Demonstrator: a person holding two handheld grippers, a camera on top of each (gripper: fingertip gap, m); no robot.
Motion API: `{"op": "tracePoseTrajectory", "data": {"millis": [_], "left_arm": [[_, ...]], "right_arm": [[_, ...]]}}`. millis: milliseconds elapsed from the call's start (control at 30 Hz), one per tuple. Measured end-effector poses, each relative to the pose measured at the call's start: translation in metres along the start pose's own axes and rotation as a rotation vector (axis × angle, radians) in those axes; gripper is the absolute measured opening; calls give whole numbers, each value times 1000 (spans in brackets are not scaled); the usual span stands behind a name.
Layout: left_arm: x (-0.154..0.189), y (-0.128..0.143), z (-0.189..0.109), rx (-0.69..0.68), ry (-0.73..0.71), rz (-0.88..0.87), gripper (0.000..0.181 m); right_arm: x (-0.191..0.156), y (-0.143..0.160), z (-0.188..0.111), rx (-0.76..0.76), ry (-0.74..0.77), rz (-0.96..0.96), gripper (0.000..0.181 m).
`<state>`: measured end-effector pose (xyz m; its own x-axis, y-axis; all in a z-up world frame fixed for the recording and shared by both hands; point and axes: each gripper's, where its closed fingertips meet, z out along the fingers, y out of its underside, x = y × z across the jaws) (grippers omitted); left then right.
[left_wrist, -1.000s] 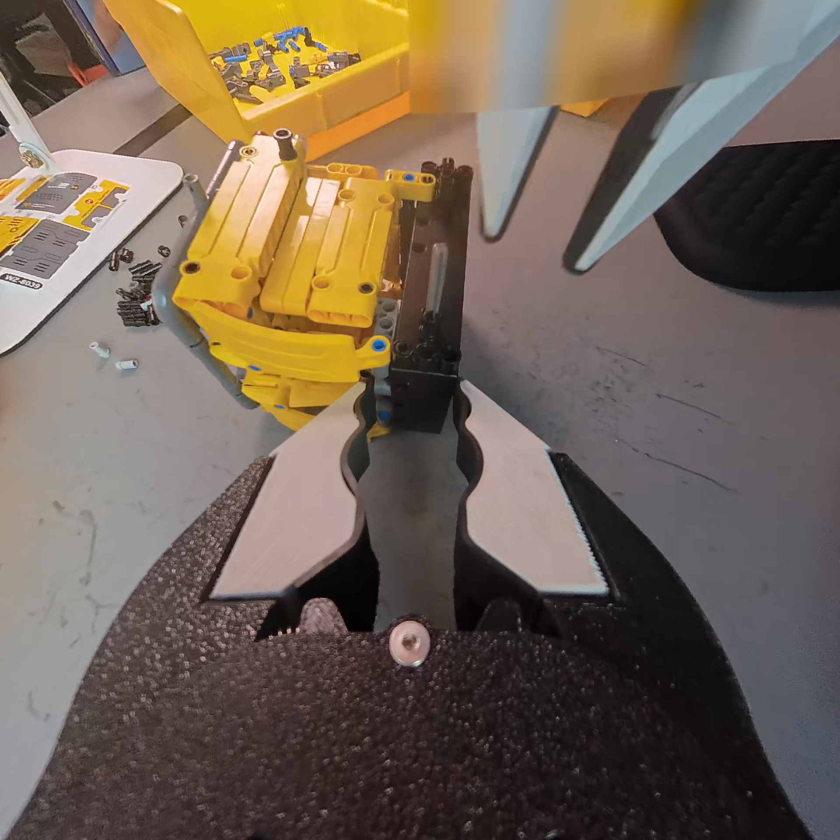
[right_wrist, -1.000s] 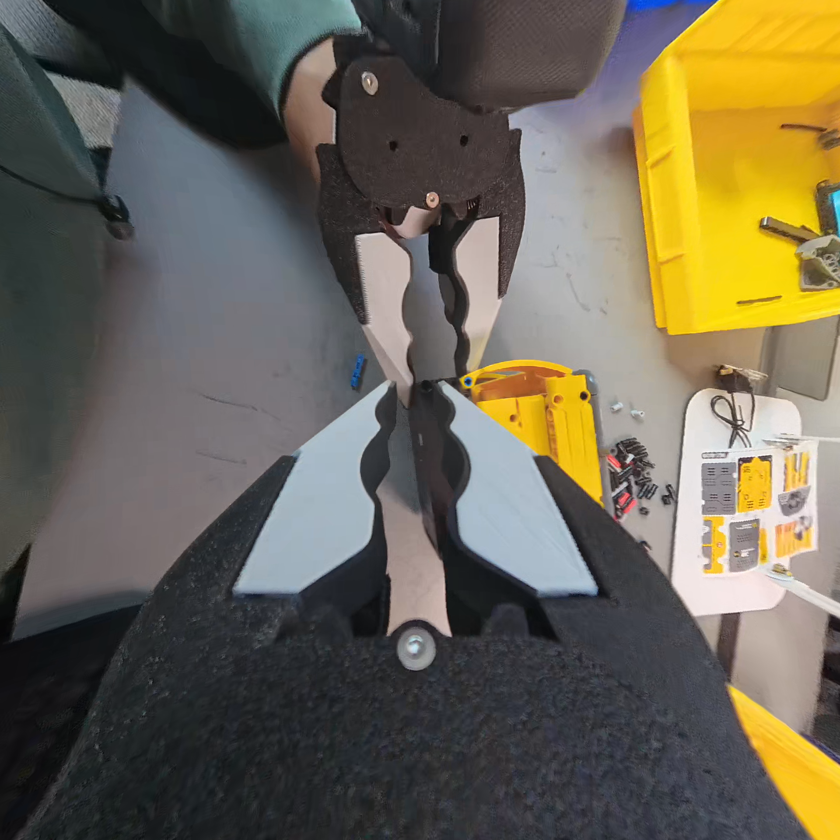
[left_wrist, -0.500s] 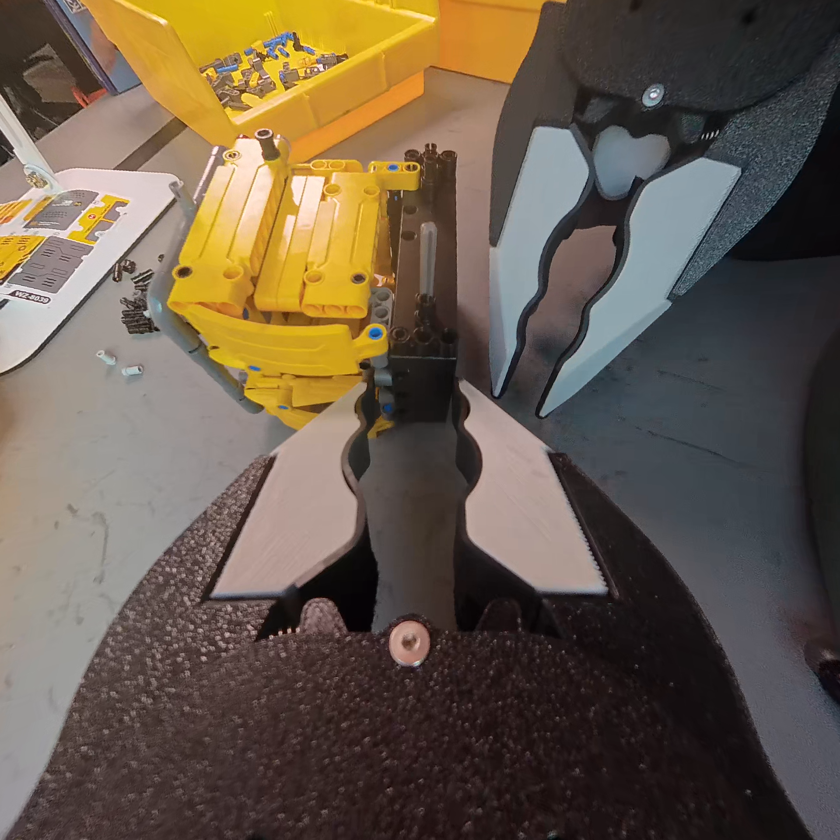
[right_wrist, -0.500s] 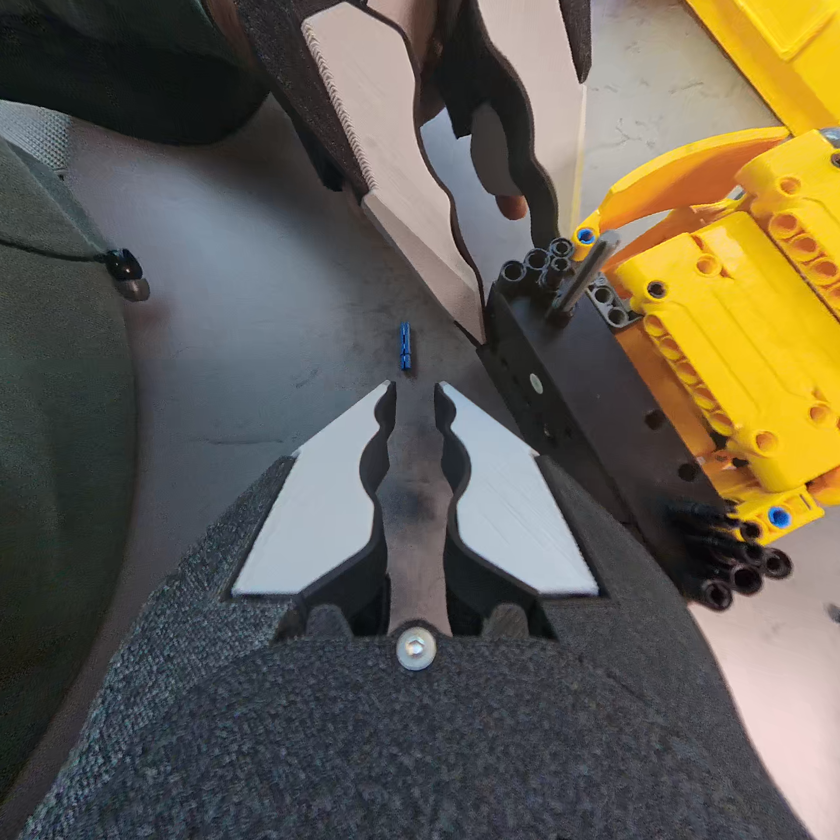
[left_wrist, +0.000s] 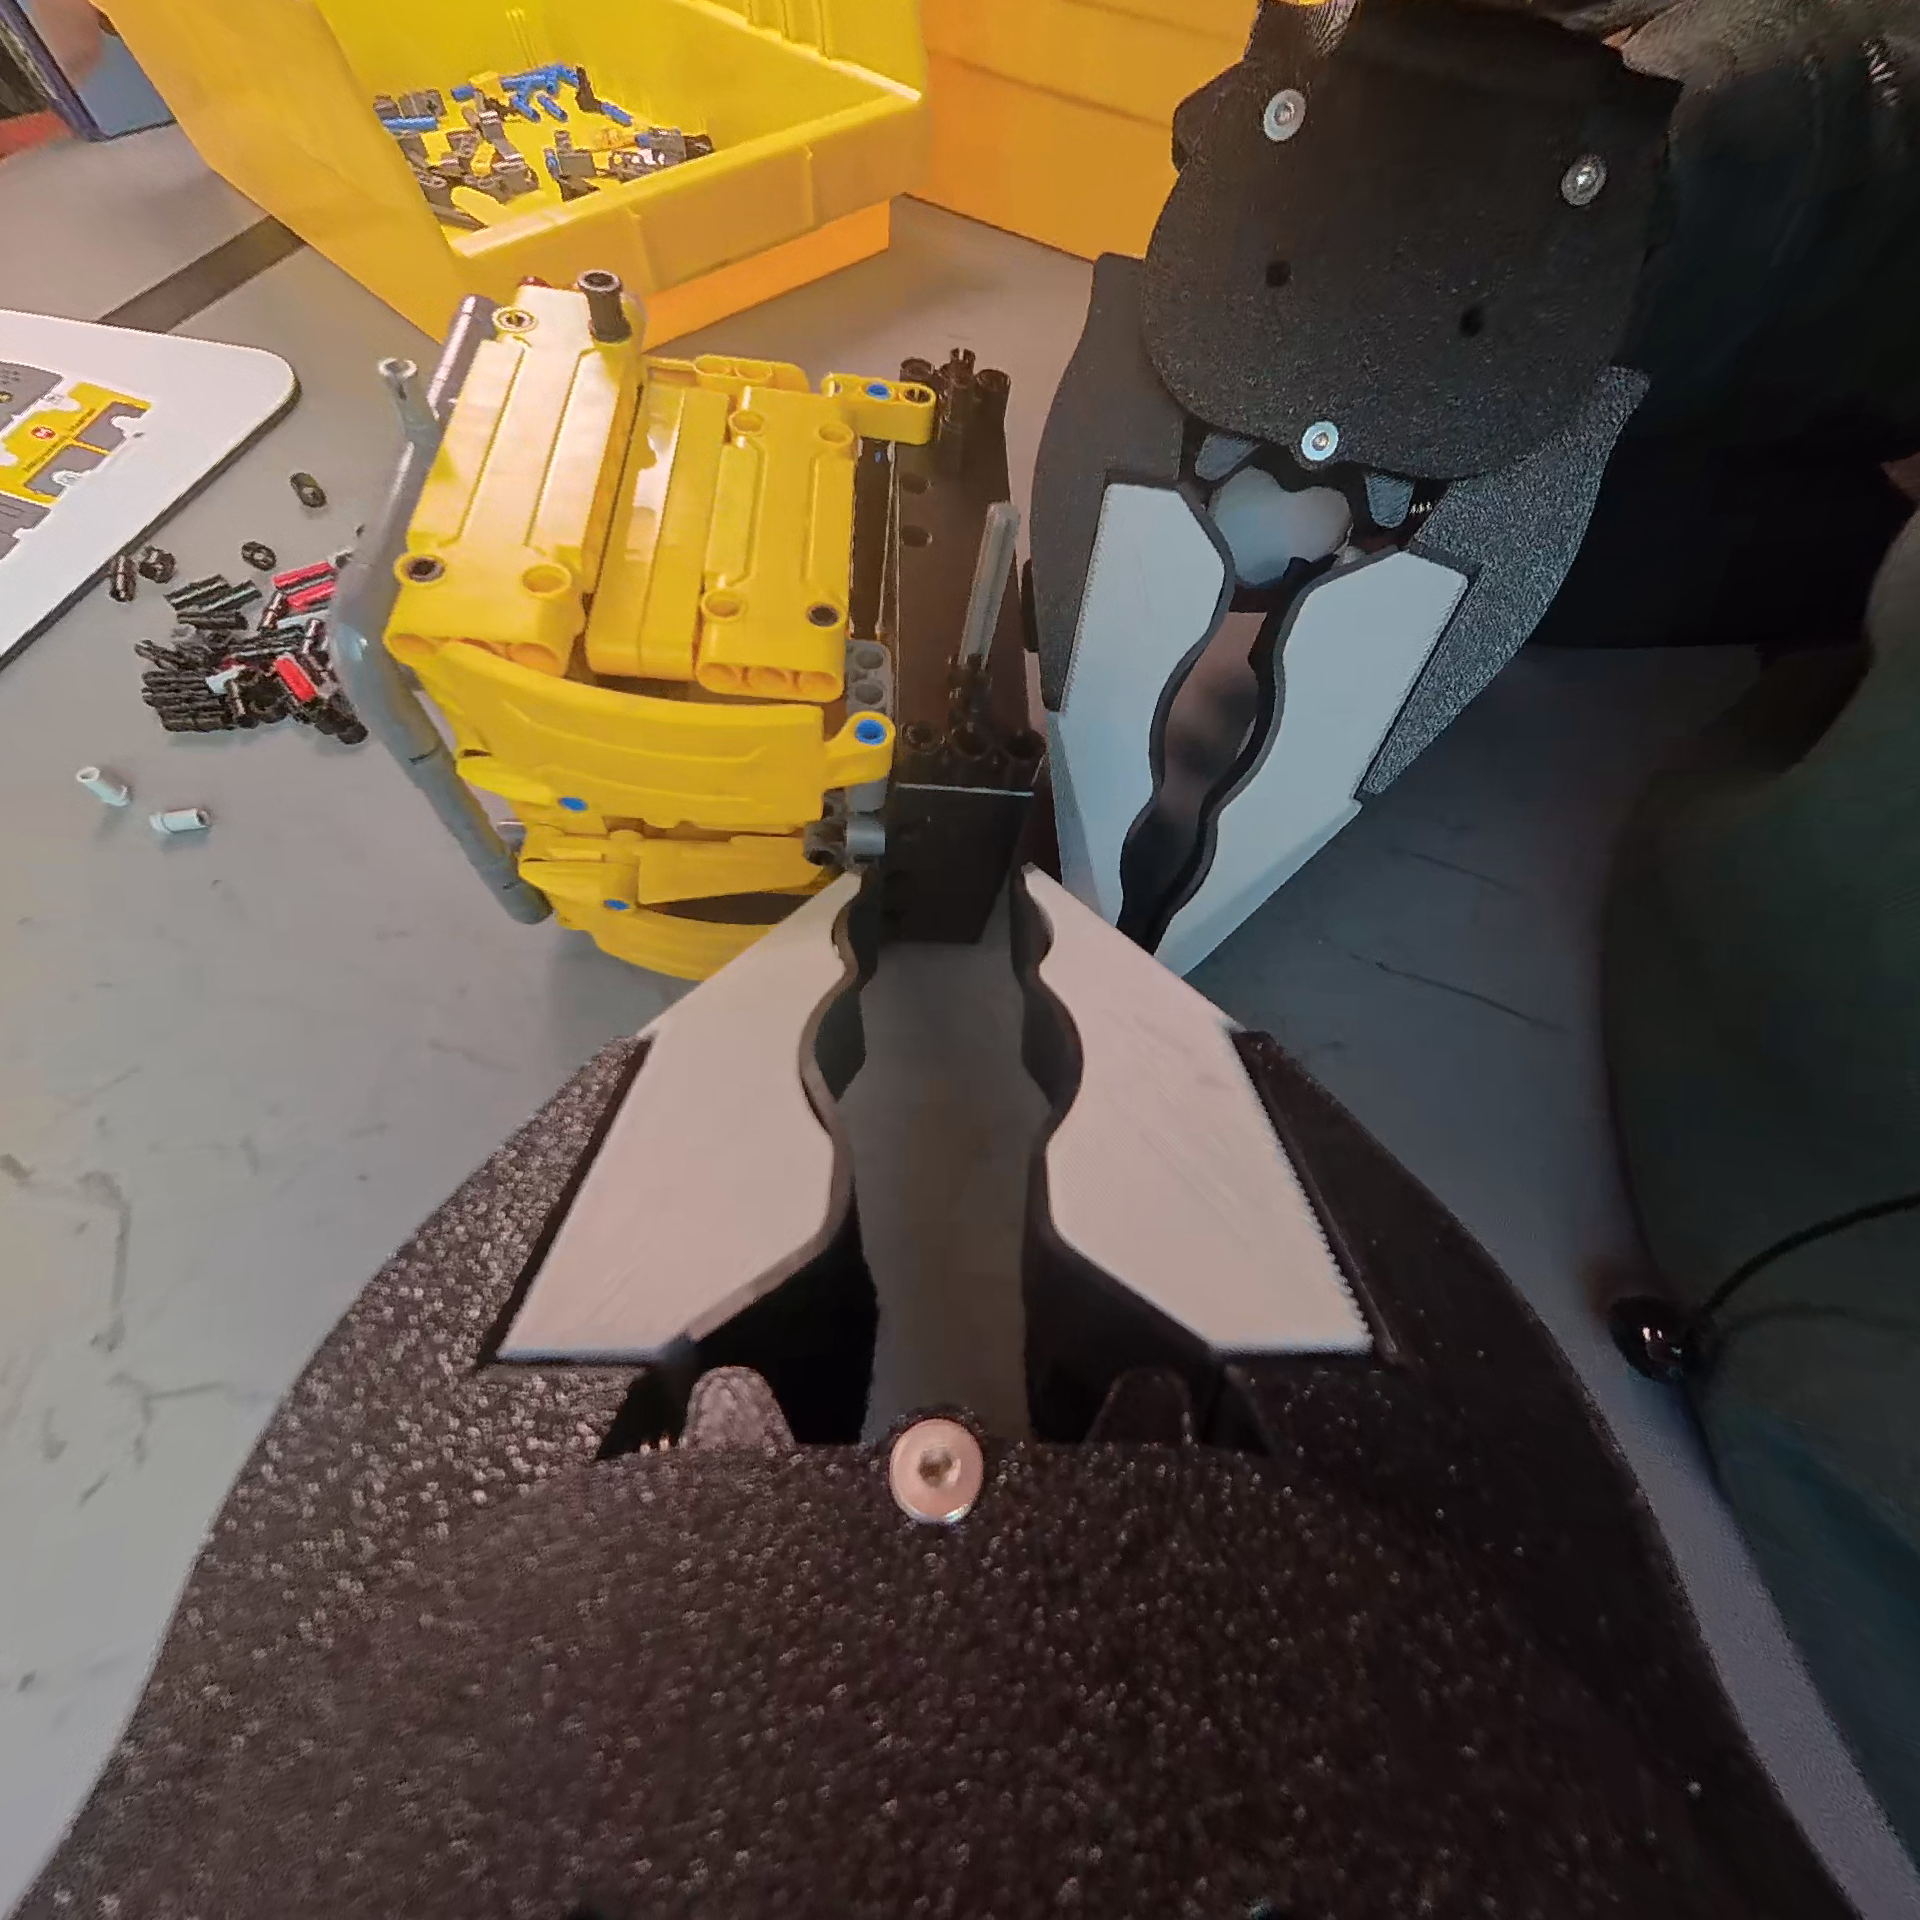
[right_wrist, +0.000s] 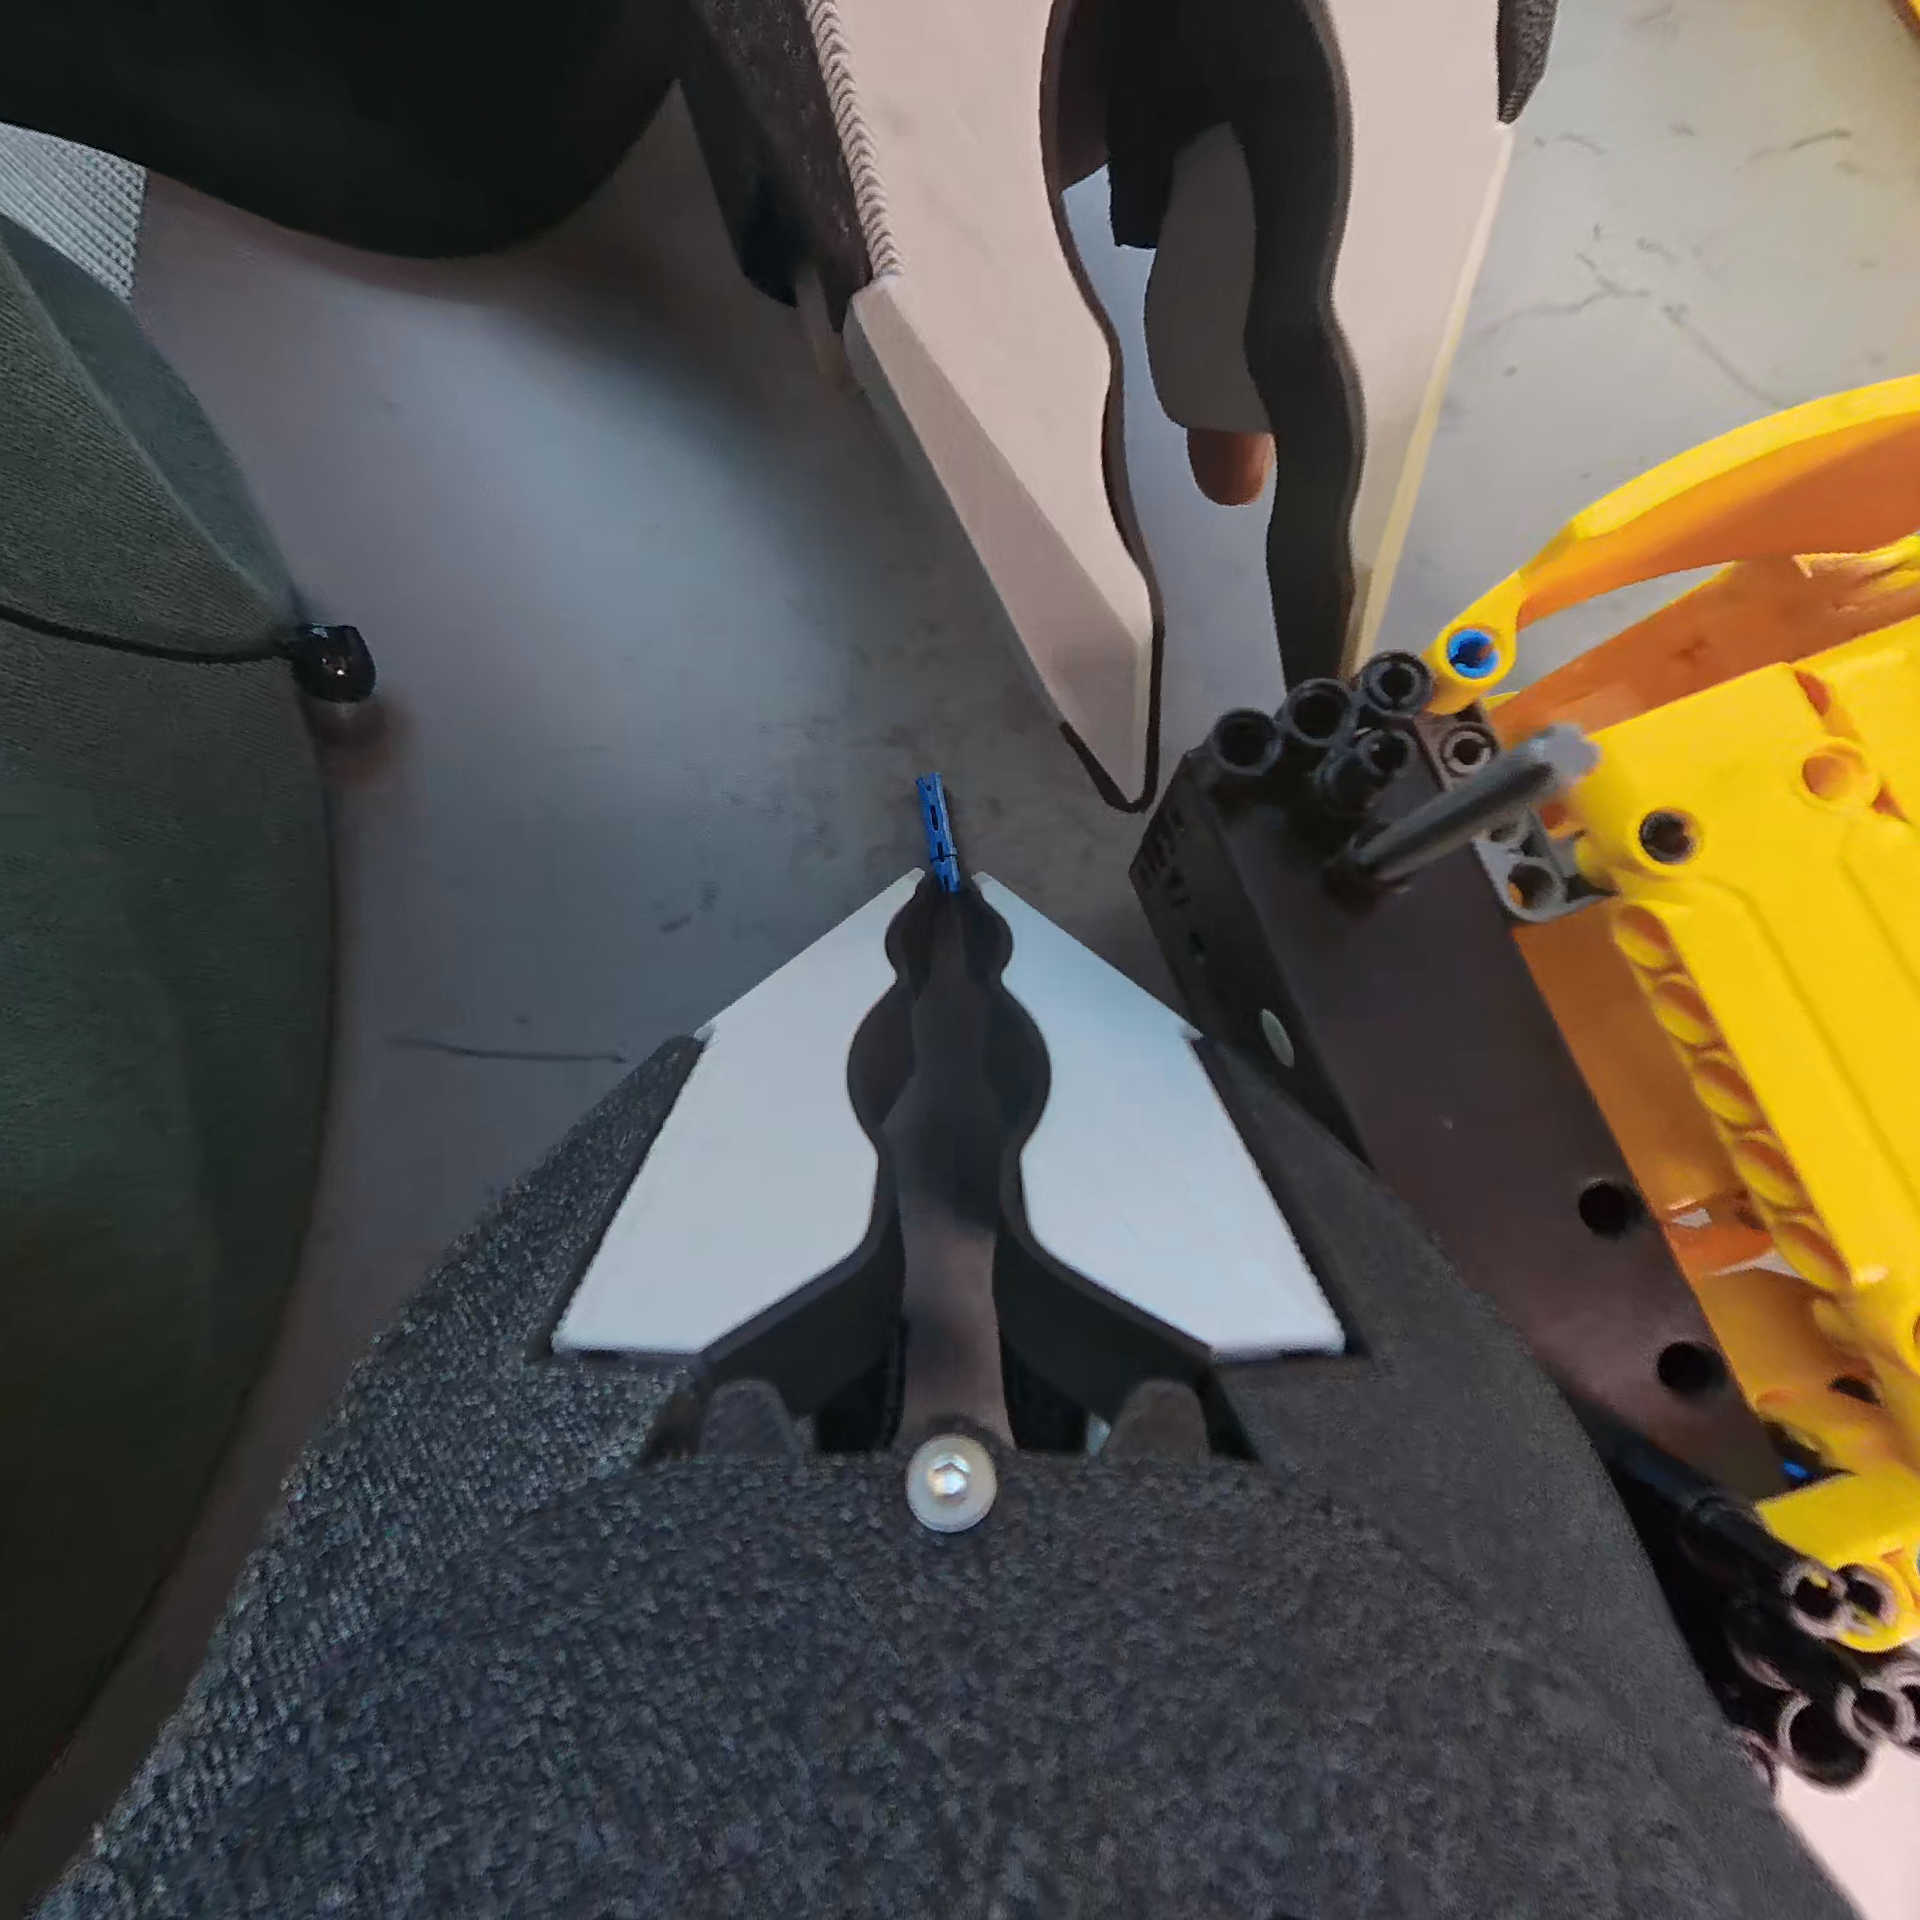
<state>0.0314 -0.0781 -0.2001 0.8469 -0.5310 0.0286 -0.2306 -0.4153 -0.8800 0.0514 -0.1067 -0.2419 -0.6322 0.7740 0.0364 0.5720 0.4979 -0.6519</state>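
Observation:
A yellow and black brick model (left_wrist: 623, 582) lies on the grey table. My left gripper (left_wrist: 940, 894) is shut on the near end of its black block (left_wrist: 945, 842). My right gripper (right_wrist: 945, 883) is low over the table just right of that block and is shut on a small blue pin (right_wrist: 938, 826), which sticks out past its tips. The right gripper also shows in the left wrist view (left_wrist: 1153, 935), tips down beside the block. In the right wrist view the left gripper's fingers (right_wrist: 987, 468) reach to the block (right_wrist: 1403, 1039) from above.
A yellow bin (left_wrist: 790, 177) of small parts stands behind the model. A heap of black and red pins (left_wrist: 239, 665), two pale bushings (left_wrist: 104, 784) and a white board with a printed sheet (left_wrist: 104, 447) lie to the left. Dark clothing with a cord toggle (right_wrist: 332, 660) borders the table. The tips of one gripper are about 5 cm away from the tips of the other.
My right gripper has come down beside the black block and shut on the blue pin on the table. My left gripper has kept its hold on the block.

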Motion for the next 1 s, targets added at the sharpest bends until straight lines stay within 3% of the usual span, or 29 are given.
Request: {"op": "tracePoseTrajectory", "data": {"millis": [167, 300, 467, 600, 700, 767, 1000], "left_arm": [[16, -1, 1, -6, 71, 27, 21], [47, -1, 7, -23, 189, 90, 33], [60, -1, 2, -47, 252, 105, 26], [73, -17, 3, 7, 274, 106, 22], [75, -18, 7, 1, 253, 122, 4], [73, -16, 7, -4, 223, 143, 3], [80, -46, -13, 215, 309, 101, 3]], "right_arm": [[3, 8, -14, 4, 27, -70, 4], [-4, 13, -44, 65, 21, -97, 4], [-8, 4, -75, 172, 98, -53, 4], [-14, -5, -75, 167, 149, -114, 4], [-20, -15, -73, 178, 153, -147, 4], [-21, -18, -73, 175, 165, -163, 4], [-26, -46, -99, 385, 177, -123, 7]]}}
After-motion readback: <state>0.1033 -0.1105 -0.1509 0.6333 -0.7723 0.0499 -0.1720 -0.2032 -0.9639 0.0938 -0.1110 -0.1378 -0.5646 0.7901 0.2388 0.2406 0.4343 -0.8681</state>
